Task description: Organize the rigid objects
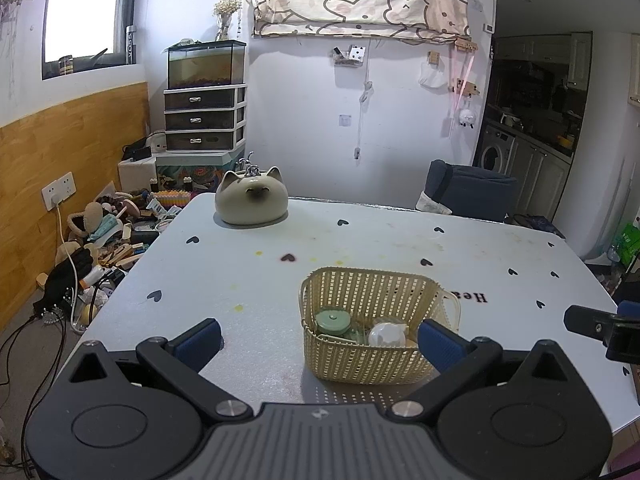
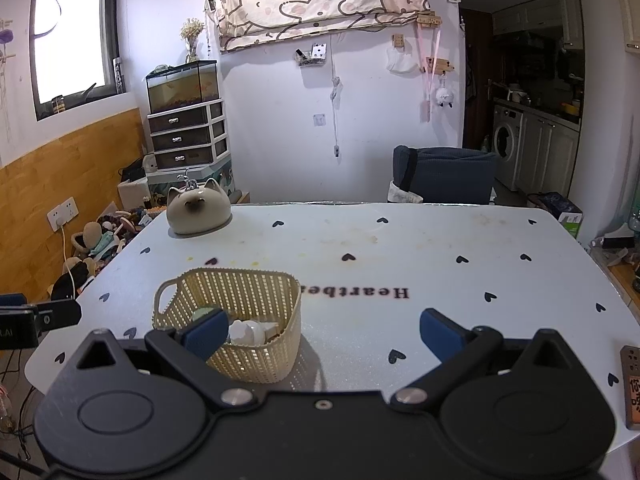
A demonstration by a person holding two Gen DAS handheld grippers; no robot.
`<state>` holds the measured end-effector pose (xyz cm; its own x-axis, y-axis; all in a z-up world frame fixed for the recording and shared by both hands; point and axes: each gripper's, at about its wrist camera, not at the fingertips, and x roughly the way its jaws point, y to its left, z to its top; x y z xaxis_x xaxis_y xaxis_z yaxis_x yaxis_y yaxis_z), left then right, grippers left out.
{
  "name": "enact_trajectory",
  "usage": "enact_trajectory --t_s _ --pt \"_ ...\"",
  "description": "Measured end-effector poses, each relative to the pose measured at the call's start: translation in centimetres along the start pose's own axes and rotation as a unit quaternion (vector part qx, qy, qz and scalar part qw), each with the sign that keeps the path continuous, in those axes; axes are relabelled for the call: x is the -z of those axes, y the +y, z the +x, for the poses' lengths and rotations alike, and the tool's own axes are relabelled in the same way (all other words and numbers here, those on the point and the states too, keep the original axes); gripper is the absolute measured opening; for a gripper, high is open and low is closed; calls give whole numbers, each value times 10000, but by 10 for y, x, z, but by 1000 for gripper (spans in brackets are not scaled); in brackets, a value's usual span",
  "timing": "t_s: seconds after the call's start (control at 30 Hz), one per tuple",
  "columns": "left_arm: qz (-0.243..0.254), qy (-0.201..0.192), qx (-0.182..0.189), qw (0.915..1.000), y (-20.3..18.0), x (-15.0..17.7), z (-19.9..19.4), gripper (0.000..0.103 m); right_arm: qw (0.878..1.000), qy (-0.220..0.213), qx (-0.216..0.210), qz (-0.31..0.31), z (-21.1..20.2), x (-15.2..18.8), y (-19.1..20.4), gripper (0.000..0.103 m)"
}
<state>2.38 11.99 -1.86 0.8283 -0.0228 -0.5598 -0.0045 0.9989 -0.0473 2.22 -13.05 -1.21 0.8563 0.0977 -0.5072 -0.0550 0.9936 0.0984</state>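
White tabletop (image 2: 400, 248) with scattered black hearts fills both wrist views, its rounded front edge running just under the two tools. Held low over the near edge, the left gripper (image 1: 320, 340) has its blue-padded jaws spread wide with nothing between them; its right finger overlaps the near right corner of the cream woven basket (image 1: 372, 320), though whether they touch cannot be told. The right gripper (image 2: 322, 332) is likewise wide open and empty, its left finger in front of the basket's near rim and its right finger over bare table.

Inside the basket lie a green lidded jar (image 1: 334, 322) and a white rounded object (image 1: 386, 334), side by side. To the basket's right the surface is clear out to the printed lettering (image 2: 356, 291) and beyond, toward the right edge, where a brown rectangular block (image 2: 632, 388) sits at the near corner.

Far across the table, at the left rear corner, stands a cat-shaped ceramic pot (image 1: 251, 200), well apart from the basket. Behind the rear edge is a dark blue chair (image 2: 444, 176). Left of the table, the floor is crowded with clutter (image 1: 108, 232) and cables.
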Motion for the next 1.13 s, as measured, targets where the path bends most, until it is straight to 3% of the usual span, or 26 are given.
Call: enact_trajectory --t_s 1.13 --pt "19 32 36 10000 -5 4 5 103 10000 56 4 -9 3 -1 -5 103"
